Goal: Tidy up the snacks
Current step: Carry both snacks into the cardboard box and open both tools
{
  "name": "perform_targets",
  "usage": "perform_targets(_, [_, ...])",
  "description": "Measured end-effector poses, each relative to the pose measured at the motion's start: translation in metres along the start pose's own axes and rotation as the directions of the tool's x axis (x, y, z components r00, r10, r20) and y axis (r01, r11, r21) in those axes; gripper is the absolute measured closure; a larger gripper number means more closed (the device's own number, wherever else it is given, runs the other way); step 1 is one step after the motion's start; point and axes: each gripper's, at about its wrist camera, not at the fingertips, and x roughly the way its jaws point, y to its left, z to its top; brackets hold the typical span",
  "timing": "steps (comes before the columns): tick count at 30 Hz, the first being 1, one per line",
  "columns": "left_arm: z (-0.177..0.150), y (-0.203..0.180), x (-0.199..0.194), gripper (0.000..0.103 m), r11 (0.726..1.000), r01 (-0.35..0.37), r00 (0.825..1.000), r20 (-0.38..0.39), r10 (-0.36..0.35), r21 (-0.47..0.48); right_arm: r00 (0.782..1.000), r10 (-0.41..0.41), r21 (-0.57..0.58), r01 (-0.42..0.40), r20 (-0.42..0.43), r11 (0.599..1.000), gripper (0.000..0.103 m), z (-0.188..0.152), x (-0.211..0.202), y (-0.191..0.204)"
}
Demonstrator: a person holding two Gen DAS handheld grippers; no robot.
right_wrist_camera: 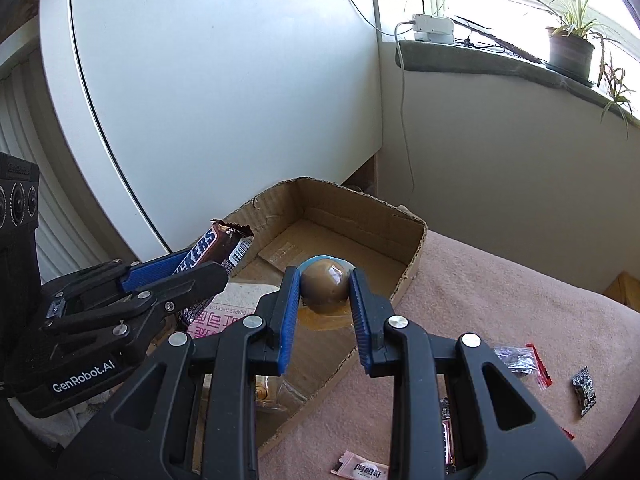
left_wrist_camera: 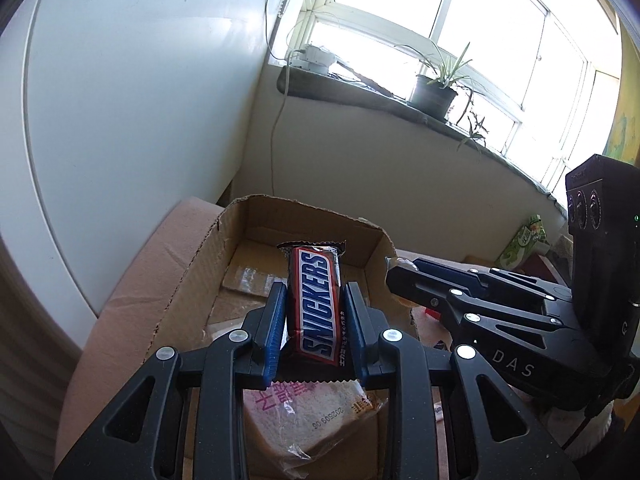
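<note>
While the left gripper (left_wrist_camera: 314, 320) pinches a Snickers bar (left_wrist_camera: 316, 304) between narrow jaws above the cardboard box (left_wrist_camera: 192, 264), the right gripper (right_wrist_camera: 325, 300) clasps a round brown wrapped snack (right_wrist_camera: 324, 286) over the same box. Judging from this, lower each well inside the walls, clear of the packaged bread (left_wrist_camera: 316, 416) at the near end, before opening; loose sweets remain on the pink cloth (right_wrist_camera: 500, 292).

Two hand-held grippers were counted: left hand-held gripper (left_wrist_camera: 314, 320), right hand-held gripper (right_wrist_camera: 325, 312). One cardboard box (right_wrist_camera: 416, 248). One Snickers bar (left_wrist_camera: 318, 304). One round brown wrapped snack (right_wrist_camera: 324, 286). One bagged bread slice (left_wrist_camera: 316, 420) in the box. Loose packets outside the box: one pink sachet (right_wrist_camera: 360, 469), one small black packet (right_wrist_camera: 584, 391), one red-edged dark packet (right_wrist_camera: 520, 362); others hidden. One green packet (left_wrist_camera: 524, 246). Two potted plants (right_wrist_camera: 570, 46) on the sill.
</note>
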Motion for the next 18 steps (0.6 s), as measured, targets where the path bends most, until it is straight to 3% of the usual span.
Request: perform_targets(18, [0.0000,-0.0015,-0.0011,0.075,0.999,-0.045,0.999,0.010,0.045,0.016,1.000,0.017,-0.005,-0.017,0.002,1.000,0.075,-0.0021,0.0056,0.0026])
